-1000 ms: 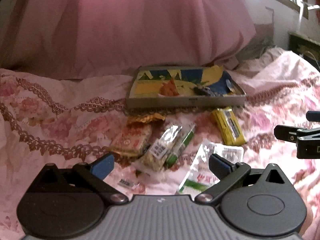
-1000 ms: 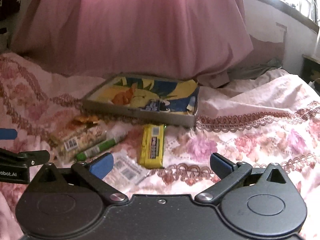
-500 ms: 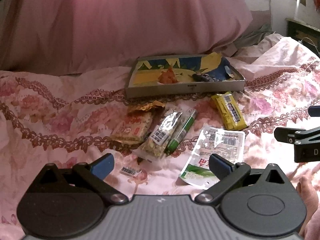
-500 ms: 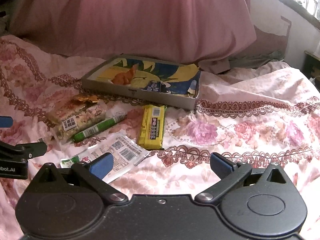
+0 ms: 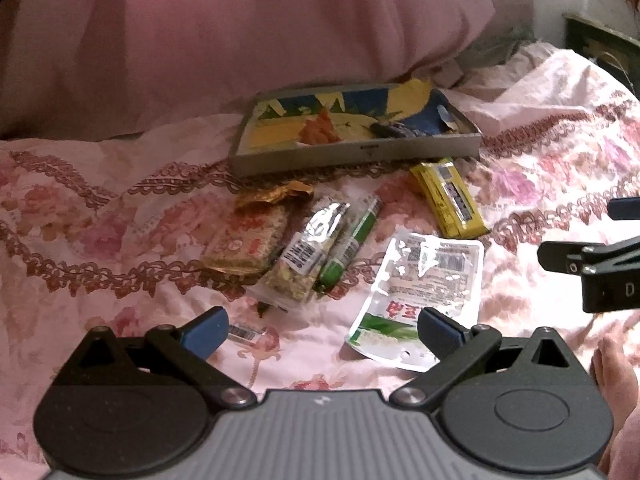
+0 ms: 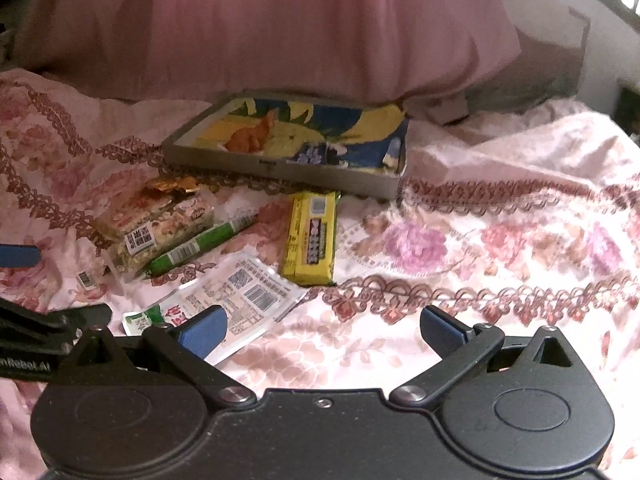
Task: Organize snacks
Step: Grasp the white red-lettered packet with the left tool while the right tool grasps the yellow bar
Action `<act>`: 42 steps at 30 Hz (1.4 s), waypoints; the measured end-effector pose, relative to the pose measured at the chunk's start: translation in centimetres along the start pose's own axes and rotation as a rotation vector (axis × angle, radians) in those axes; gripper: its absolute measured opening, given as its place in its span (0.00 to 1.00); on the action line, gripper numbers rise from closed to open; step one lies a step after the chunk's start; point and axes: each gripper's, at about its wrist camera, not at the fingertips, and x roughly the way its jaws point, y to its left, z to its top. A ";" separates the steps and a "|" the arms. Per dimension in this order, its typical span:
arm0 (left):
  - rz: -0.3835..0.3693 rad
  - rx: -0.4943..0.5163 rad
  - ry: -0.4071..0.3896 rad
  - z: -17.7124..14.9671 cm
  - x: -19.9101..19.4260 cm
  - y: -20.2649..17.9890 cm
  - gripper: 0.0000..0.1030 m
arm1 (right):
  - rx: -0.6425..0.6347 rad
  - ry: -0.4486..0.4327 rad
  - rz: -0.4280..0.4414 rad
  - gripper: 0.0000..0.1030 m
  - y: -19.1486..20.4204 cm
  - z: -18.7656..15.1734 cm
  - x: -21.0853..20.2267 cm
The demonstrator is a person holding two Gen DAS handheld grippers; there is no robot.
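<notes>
Several snack packets lie on a pink floral bedspread in front of a shallow grey tray (image 5: 360, 154) (image 6: 280, 168) with a colourful printed floor and a small dark packet inside. From left: an orange-red packet (image 5: 248, 240) (image 6: 152, 216), a clear nut packet (image 5: 308, 256), a green stick (image 5: 352, 248) (image 6: 200, 244), a white-green pouch (image 5: 424, 292) (image 6: 236, 300), a yellow bar (image 5: 450, 200) (image 6: 312, 236). My left gripper (image 5: 320, 328) is open, just short of the packets, its right pad over the pouch's corner. My right gripper (image 6: 322, 328) is open over bare bedspread, right of the pouch.
A pink curtain or quilt (image 5: 240, 40) hangs behind the tray. A small barcode scrap (image 5: 244, 332) lies by my left fingertip. The right gripper's fingers (image 5: 588, 260) show at the left view's right edge. Bedspread (image 6: 500, 240) right of the yellow bar holds nothing.
Both grippers have pulled back and tipped down over the second, so the tray and packets sit lower and more fully in view. Both stay open; no packet has moved.
</notes>
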 end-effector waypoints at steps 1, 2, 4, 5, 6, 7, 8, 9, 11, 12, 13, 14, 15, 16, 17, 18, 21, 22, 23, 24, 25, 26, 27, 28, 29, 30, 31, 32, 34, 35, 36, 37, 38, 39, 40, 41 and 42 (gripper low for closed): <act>-0.004 0.009 0.008 0.0 0.2 -0.2 1.00 | 0.010 0.019 0.011 0.99 -0.1 0.1 0.4; -0.009 0.021 0.015 0.1 0.4 -0.3 1.00 | 0.017 0.033 0.021 0.99 -0.2 0.2 0.7; -0.023 0.046 0.035 0.1 0.9 -0.7 1.00 | 0.032 0.063 0.042 0.99 -0.5 0.4 1.4; -0.032 0.053 0.046 0.2 1.2 -0.9 1.00 | 0.038 0.078 0.050 0.99 -0.6 0.6 1.7; -0.045 0.056 0.058 0.2 1.5 -1.0 1.00 | 0.044 0.092 0.058 0.99 -0.8 0.7 2.1; -0.057 0.054 0.066 0.3 1.7 -1.0 1.00 | 0.047 0.105 0.064 0.99 -0.9 0.8 2.5; -0.070 0.049 0.074 0.3 1.9 -1.0 1.00 | 0.048 0.119 0.069 0.99 -1.0 0.9 2.9; -0.088 0.041 0.085 0.5 2.2 -1.0 1.00 | 0.049 0.129 0.071 0.99 -1.2 1.1 3.2; -0.115 0.025 0.105 0.7 2.9 -0.9 1.00 | 0.040 0.145 0.074 0.99 -1.4 1.5 4.0; -0.128 0.018 0.114 0.9 3.3 -0.9 1.00 | 0.028 0.150 0.071 0.99 -1.5 1.7 4.4; -0.141 0.013 0.124 1.0 3.8 -0.9 1.00 | 0.011 0.152 0.065 0.99 -1.5 2.0 4.8; -0.151 0.010 0.133 1.1 4.2 -1.0 1.00 | -0.004 0.152 0.060 0.99 -1.6 2.2 5.1; -0.161 0.008 0.143 1.2 4.6 -1.1 1.00 | -0.025 0.150 0.056 0.99 -1.6 2.5 5.5; -0.172 0.007 0.155 1.3 5.0 -1.2 1.00 | -0.046 0.146 0.053 0.99 -1.6 2.8 6.0; -0.182 0.007 0.166 1.4 5.5 -1.2 1.00 | -0.060 0.142 0.052 0.99 -1.7 3.1 6.4; -0.193 0.008 0.179 1.4 6.0 -1.3 1.00 | -0.068 0.138 0.055 0.99 -1.8 3.4 6.8; -0.220 0.016 0.207 1.7 7.1 -1.6 1.00 | -0.065 0.129 0.083 0.99 -2.3 4.0 8.3; -0.227 0.024 0.211 1.8 7.6 -1.7 1.00 | -0.062 0.128 0.095 0.99 -2.4 4.2 8.8; -0.230 0.041 0.208 2.0 8.0 -1.8 1.00 | -0.061 0.126 0.109 0.99 -2.5 4.4 9.5; -0.228 0.065 0.203 2.1 8.3 -2.0 1.00 | -0.062 0.125 0.121 0.99 -2.6 4.5 10.0; -0.227 0.097 0.198 2.3 8.7 -2.3 1.00 | -0.064 0.124 0.129 0.99 -2.7 4.7 10.6; -0.229 0.124 0.196 2.4 9.0 -2.5 1.00 | -0.063 0.123 0.132 0.99 -2.7 4.9 11.0; -0.236 0.148 0.197 2.5 9.4 -2.8 1.00 | -0.062 0.121 0.136 0.99 -2.7 5.1 11.5; -0.245 0.164 0.203 2.6 9.8 -3.0 1.00 | -0.059 0.119 0.138 0.99 -2.8 5.3 11.9; -0.256 0.173 0.211 2.7 10.2 -3.1 1.00 | -0.054 0.118 0.141 0.99 -2.9 5.4 12.2; -0.274 0.183 0.222 2.7 10.6 -3.3 1.00 | -0.045 0.116 0.147 0.99 -3.0 5.6 12.6; -0.290 0.188 0.229 2.7 10.9 -3.4 1.00 | -0.037 0.115 0.154 0.99 -3.1 5.7 12.8; -0.306 0.190 0.234 2.6 11.1 -3.5 1.00 | -0.026 0.115 0.163 0.99 -3.2 5.8 13.1; -0.338 0.193 0.244 2.7 11.5 -3.6 1.00 | -0.004 0.120 0.183 0.99 -3.2 5.9 13.6; -0.352 0.193 0.248 2.7 11.7 -3.7 0.99 | 0.009 0.123 0.196 0.99 -3.3 6.0 13.9; -0.364 0.193 0.253 2.7 11.9 -3.7 1.00 | 0.016 0.123 0.205 0.99 -3.2 6.1 14.0; -0.375 0.197 0.255 2.7 12.1 -3.9 1.00 | 0.019 0.122 0.212 0.99 -3.1 6.1 14.2; -0.382 0.204 0.256 2.7 12.2 -4.0 1.00 | 0.017 0.119 0.217 0.99 -3.0 6.1 14.3; -0.388 0.214 0.257 2.7 12.4 -4.2 1.00 | 0.014 0.116 0.219 0.99 -2.8 6.1 14.5; -0.387 0.223 0.257 2.7 12.5 -4.4 1.00 | 0.010 0.113 0.221 0.99 -2.7 6.2 14.7; -0.389 0.232 0.258 2.7 12.6 -4.6 1.00 | 0.006 0.110 0.221 0.99 -2.5 6.2 14.8; -0.386 0.242 0.261 2.6 12.8 -4.8 1.00 | 0.002 0.106 0.218 0.99 -2.4 6.2 15.0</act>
